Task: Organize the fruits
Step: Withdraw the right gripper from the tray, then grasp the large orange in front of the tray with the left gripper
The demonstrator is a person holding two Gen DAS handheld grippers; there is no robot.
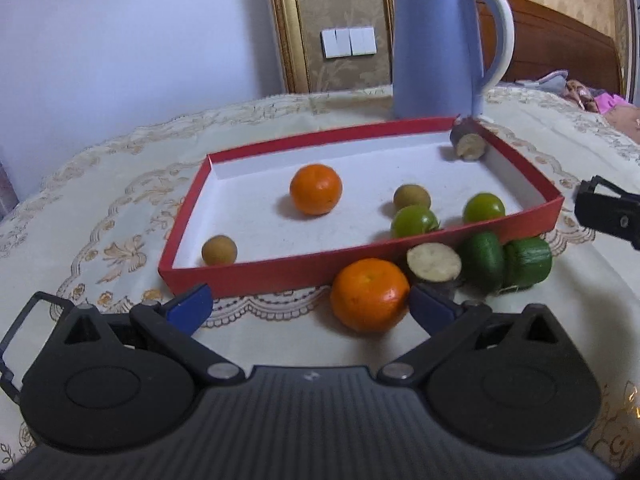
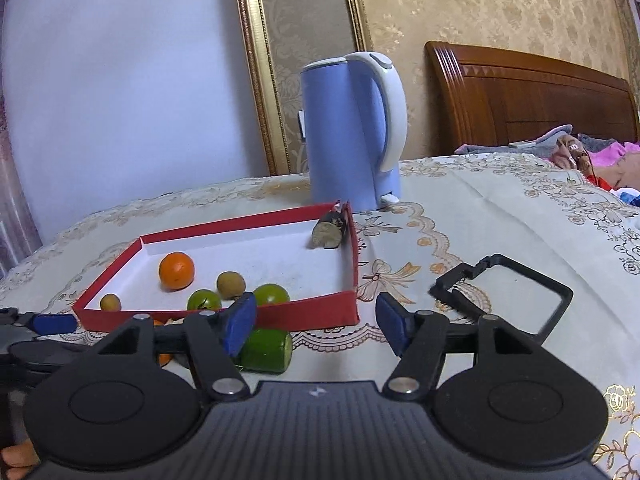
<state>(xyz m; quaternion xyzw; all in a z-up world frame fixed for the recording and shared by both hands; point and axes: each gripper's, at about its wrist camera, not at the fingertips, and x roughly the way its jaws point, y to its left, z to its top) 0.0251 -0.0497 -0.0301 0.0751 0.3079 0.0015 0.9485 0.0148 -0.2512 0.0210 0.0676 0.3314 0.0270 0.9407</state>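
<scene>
Left gripper (image 1: 310, 306) wide, empty; glossy round orange (image 1: 369, 294) on embroidered cloth (image 1: 120, 208) just inside right pad; shallow red cardboard tray (image 1: 280, 270) ahead. Right gripper (image 2: 316, 326) parted, empty; smooth green cylinder (image 2: 266, 350) behind left pad

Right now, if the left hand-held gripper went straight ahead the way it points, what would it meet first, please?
Probably the orange on the cloth, between the open left hand-held gripper fingers, nearer the right one; the red tray lies beyond.
</scene>
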